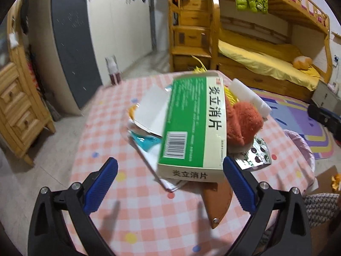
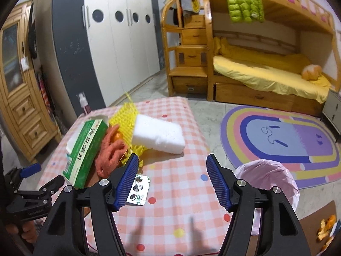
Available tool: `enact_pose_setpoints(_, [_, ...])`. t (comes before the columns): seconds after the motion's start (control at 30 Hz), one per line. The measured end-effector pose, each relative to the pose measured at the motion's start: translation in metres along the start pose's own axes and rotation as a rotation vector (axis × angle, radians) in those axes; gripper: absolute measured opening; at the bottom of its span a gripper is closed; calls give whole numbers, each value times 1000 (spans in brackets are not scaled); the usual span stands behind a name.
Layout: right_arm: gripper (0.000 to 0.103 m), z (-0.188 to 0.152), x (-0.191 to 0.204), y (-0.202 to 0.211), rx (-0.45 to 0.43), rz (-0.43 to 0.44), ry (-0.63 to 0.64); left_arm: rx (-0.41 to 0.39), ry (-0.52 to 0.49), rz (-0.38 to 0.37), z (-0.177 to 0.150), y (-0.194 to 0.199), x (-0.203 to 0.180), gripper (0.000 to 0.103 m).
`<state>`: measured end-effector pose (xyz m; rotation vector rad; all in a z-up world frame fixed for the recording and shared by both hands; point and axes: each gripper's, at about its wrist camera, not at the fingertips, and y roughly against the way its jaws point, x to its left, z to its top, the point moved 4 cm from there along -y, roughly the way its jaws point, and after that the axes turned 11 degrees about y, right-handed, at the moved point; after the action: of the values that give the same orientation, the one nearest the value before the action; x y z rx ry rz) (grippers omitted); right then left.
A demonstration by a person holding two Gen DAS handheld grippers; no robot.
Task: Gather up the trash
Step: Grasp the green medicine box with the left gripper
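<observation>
1. The left tool (image 1: pixel 170 183) stands wide open, holding nothing; its right pad sits just beside the green box's (image 1: pixel 191 128) near corner.
2. The right tool (image 2: pixel 171 180) is also spread wide and holds nothing, over bare checked cloth of the desk (image 2: pixel 170 213).
3. The trash lies heaped toward the desk's far left: the box tilted on papers (image 1: pixel 149 108), an orange cloth (image 2: pixel 110 155), yellow mesh (image 2: pixel 125 115), a white foam block (image 2: pixel 158 135) and a blister pack (image 2: pixel 137 188).
4. The near half of the desk is open; the foam block lies near the right edge.
5. A bin lined with a pink bag (image 2: pixel 270 181) stands just beside the desk's right edge, and a striped rug (image 2: pixel 287 138) covers the floor beyond.
6. Only the left view shows the papers, a teal wrapper (image 1: pixel 145 141) and a brown sheath (image 1: pixel 217 202) under the box.
7. Only the right view shows the bin's mouth, orange peel (image 2: pixel 326 228) on the floor, and the left tool from the side.
</observation>
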<state>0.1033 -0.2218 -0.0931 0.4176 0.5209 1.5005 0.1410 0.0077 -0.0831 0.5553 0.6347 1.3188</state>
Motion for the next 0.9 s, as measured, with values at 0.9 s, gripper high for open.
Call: enact_pose_setpoints(0.9, [71,-1,30,-7,36,31,103,-92,11,-38,14,11,-3,78])
